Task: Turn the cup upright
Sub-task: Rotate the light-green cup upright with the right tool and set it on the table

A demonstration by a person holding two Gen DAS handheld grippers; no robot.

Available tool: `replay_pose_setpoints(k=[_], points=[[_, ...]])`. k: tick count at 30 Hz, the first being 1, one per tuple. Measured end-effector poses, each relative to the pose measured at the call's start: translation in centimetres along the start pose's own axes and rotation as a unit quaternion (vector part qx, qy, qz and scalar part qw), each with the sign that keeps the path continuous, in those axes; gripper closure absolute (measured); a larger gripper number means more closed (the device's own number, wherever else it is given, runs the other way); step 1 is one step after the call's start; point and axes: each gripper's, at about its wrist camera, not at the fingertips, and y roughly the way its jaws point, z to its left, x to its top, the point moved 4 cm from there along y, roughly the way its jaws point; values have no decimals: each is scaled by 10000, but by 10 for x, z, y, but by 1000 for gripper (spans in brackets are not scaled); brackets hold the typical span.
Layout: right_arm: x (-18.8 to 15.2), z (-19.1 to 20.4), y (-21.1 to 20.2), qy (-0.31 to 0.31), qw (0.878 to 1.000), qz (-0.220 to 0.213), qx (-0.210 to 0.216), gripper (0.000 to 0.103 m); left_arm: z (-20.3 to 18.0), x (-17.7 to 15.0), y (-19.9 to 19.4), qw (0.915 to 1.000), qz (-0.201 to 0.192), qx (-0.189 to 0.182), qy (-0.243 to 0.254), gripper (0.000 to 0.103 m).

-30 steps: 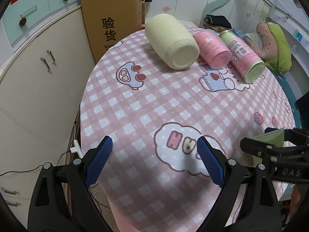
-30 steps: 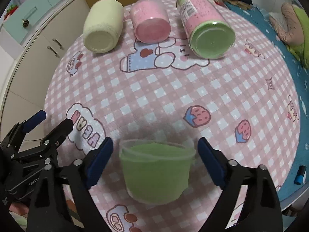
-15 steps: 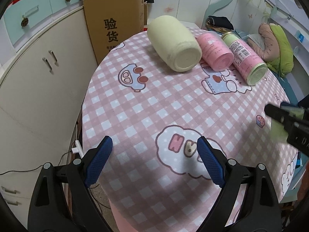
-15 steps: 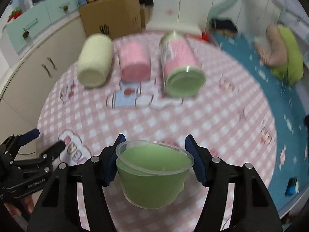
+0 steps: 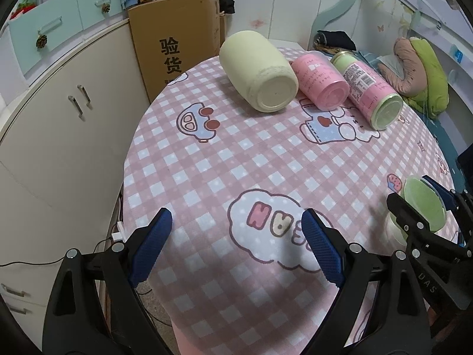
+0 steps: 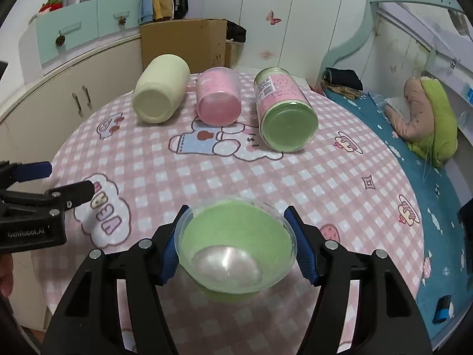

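Note:
My right gripper [image 6: 236,236] is shut on a short green cup [image 6: 236,254] with a clear rim. It holds the cup above the pink checked table [image 6: 325,183], tilted so the mouth faces the camera. In the left wrist view the cup [image 5: 422,210] shows at the right edge between the right gripper's fingers. My left gripper [image 5: 236,245] is open and empty, low over the near left part of the table [image 5: 236,159]. It also shows in the right wrist view [image 6: 59,183].
Three cups lie on their sides at the table's far end: a cream one [image 5: 260,71], a pink one [image 5: 319,84] and a labelled pink and green one [image 5: 372,96]. A cardboard box [image 5: 174,44] and cabinets [image 5: 59,118] stand to the left, a bed [image 6: 414,118] to the right.
My right gripper closed on the green cup, lifted it off the table and tilted it back so its mouth now faces the camera. The left gripper stayed open and barely moved.

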Motion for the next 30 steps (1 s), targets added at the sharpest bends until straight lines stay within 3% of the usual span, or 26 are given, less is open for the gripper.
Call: replay_pose_setpoints(k=[1,3,4,5,13,20,30], points=[[-1,1,0,12,10000,9,-1,41,-1,-1,-1,10000,0,18,21,13],[-5,1,-1,8,9999,108,-46,28,-2,-5,-2,10000,4,32,56,13],[-6,3,-3,-28,9999,82,-125,16,-3,-6,-3,10000,3,36,65,12],[-8,4,-6,-77,9998,14,-172,12,-3,-8,-4,10000,-5,47,72,12],[-13,3,-22,212,9996,18,159,11,-6,-17,-17,9998,-74,146,89,12],[-19,-8,-61,582,9975,-352,189,10,-26,-29,-45,9990,-333,147,274,11],[-33,-44,-123,1134,9878,-994,-385,9,-76,-39,-103,9936,-1026,-31,470,11]])
